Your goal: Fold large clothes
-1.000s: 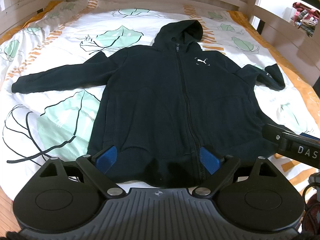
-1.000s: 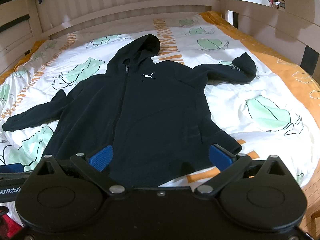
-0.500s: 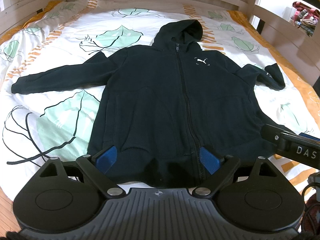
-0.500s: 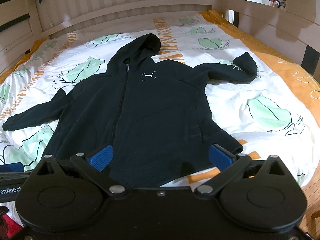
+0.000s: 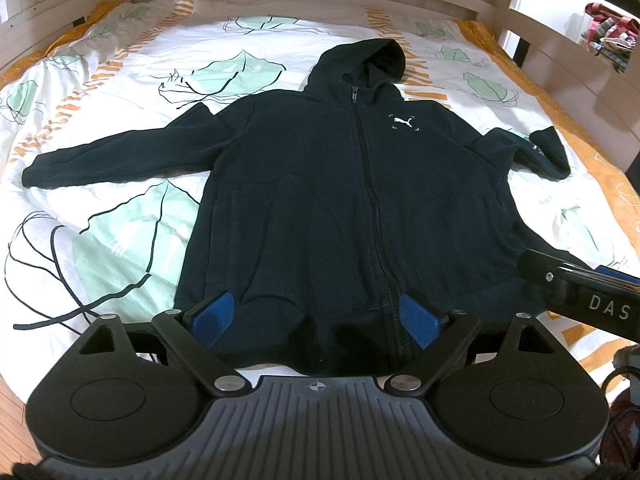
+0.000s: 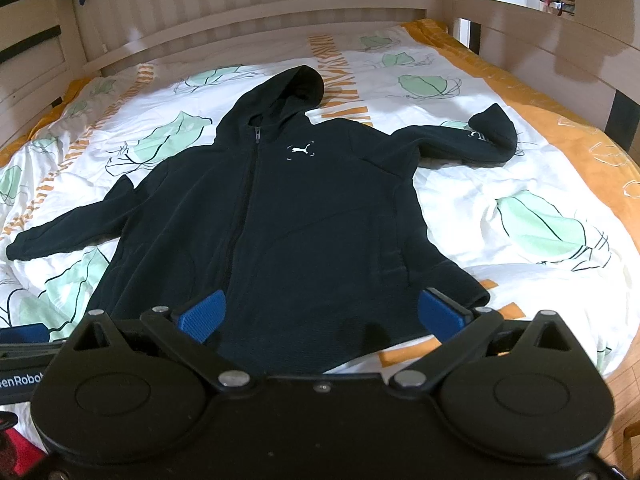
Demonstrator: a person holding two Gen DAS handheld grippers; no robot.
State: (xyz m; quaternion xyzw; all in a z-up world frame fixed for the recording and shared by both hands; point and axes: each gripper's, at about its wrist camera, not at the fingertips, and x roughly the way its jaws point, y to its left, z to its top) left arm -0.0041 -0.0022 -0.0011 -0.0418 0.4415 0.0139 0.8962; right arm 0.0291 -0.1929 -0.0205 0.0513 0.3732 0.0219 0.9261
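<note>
A black zip-up hoodie (image 5: pixel 320 200) lies flat, face up, on the bed, zipped, hood pointing away, with a small white logo on the chest. Its left sleeve (image 5: pixel 120 152) stretches straight out; its right sleeve (image 6: pixel 472 140) bends with the cuff folded back. My left gripper (image 5: pixel 314 318) is open and empty, hovering over the hem left of the zipper. My right gripper (image 6: pixel 322 314) is open and empty over the hem's right part, and the hoodie (image 6: pixel 280 220) fills that view. The right gripper's body also shows in the left wrist view (image 5: pixel 580 300).
The bed has a white quilt (image 5: pixel 120 240) with green leaf prints and orange stripes. A wooden slatted headboard (image 6: pixel 260 20) stands behind and a wooden side rail (image 6: pixel 540 48) runs along the right. Wooden floor (image 6: pixel 628 400) shows beyond the bed's near edge.
</note>
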